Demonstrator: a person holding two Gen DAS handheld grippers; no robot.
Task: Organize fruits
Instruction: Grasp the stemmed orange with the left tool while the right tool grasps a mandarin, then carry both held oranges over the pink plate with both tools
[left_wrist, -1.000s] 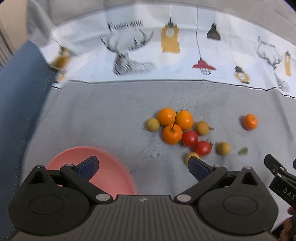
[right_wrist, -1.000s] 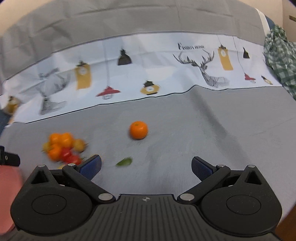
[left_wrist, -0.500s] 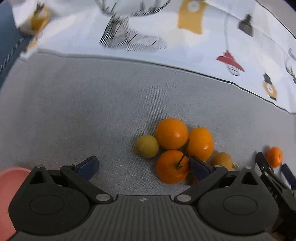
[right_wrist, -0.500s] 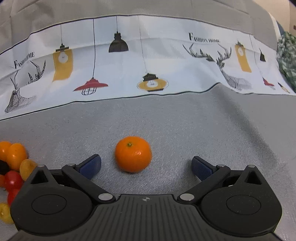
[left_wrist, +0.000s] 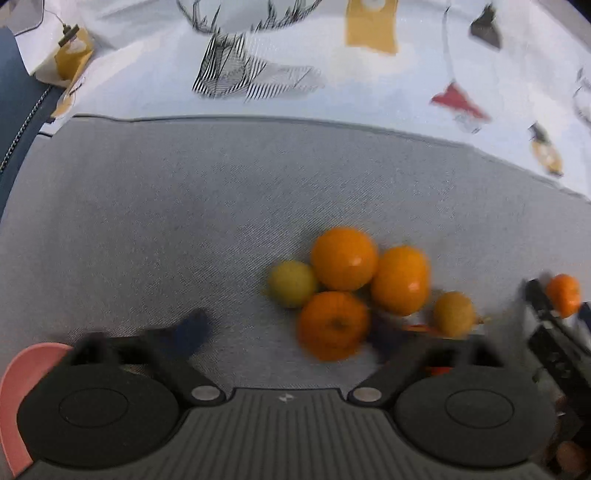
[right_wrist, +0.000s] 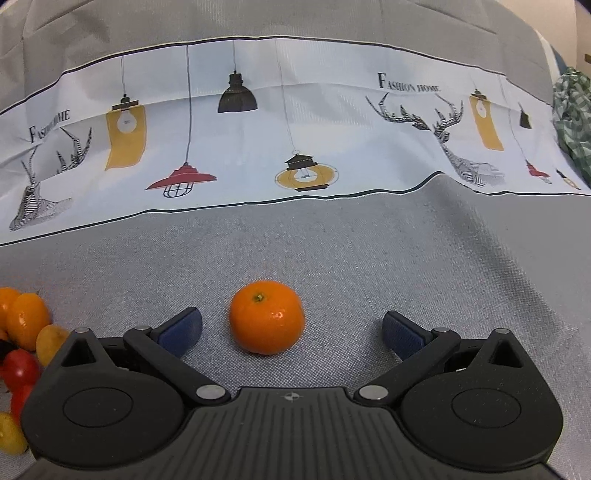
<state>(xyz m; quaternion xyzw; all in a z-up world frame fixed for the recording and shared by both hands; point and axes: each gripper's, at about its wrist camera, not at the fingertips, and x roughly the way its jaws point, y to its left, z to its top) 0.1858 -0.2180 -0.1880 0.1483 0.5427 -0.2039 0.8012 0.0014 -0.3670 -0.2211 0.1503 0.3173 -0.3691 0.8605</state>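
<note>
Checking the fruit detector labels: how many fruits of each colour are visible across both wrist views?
orange fruits: 4
red fruits: 2
yellow fruits: 3
Total: 9 visible; others may be hidden.

Right gripper (right_wrist: 291, 330): jaws spread wide, blue pads either side of the fruit, neither touching it.
Orange (right_wrist: 266, 316): sits stem-up on the grey cloth (right_wrist: 369, 258), between the pads.
Fruit pile (right_wrist: 22, 343): far left edge; oranges, red tomatoes, small yellow fruits.
Printed banner (right_wrist: 295, 129): lamps and deer heads, behind.
</note>
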